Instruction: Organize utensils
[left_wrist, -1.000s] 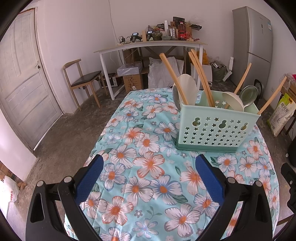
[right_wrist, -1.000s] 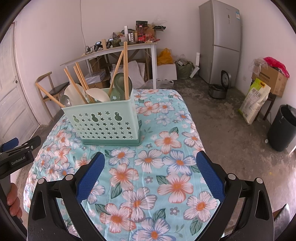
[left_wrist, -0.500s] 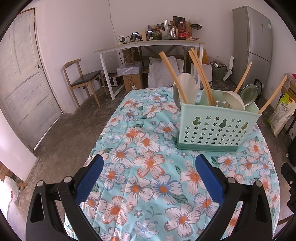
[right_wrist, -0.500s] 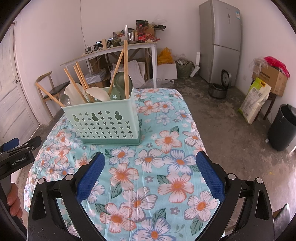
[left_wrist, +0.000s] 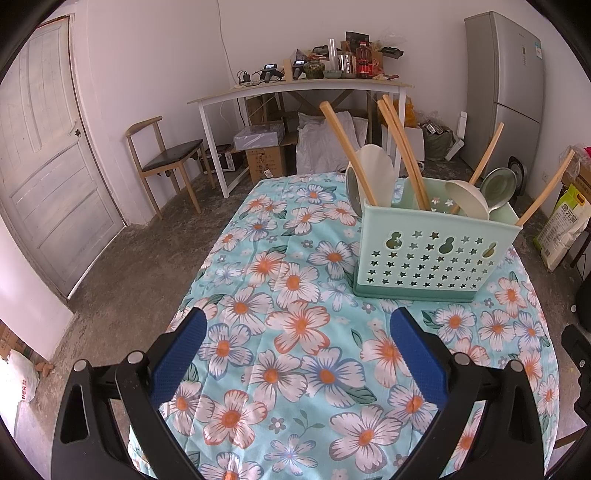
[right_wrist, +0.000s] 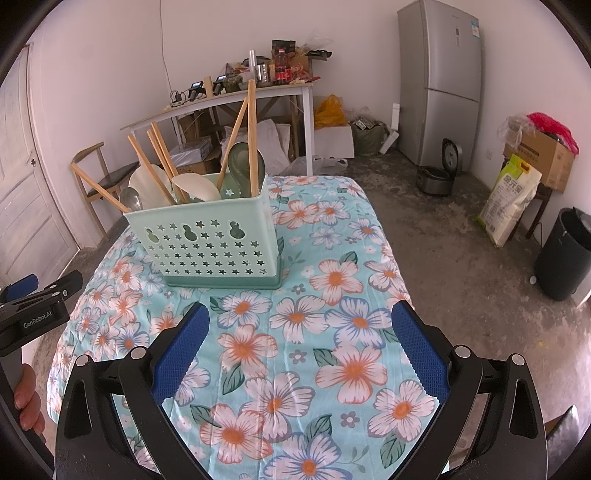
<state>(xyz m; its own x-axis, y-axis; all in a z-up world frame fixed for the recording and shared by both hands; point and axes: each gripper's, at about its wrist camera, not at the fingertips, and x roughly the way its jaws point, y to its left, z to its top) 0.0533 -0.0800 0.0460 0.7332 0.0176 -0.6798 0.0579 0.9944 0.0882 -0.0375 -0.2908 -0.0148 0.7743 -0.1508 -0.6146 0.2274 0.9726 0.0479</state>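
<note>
Left gripper (left_wrist: 297, 325) spread wide and empty above the floral tablecloth (left_wrist: 295, 369), right gripper (right_wrist: 301, 321) just the same. Up at one o'clock from the left sits the mint utensil caddy (left_wrist: 432, 258), wooden-handled spoons (left_wrist: 373, 177) standing inside; fridge (right_wrist: 439, 81) far back.

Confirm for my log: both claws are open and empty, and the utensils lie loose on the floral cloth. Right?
Not quite. Both claws, left claw and right claw, are open and empty, but the utensils stand in the green caddy on the cloth, as the right wrist view shows.
</note>
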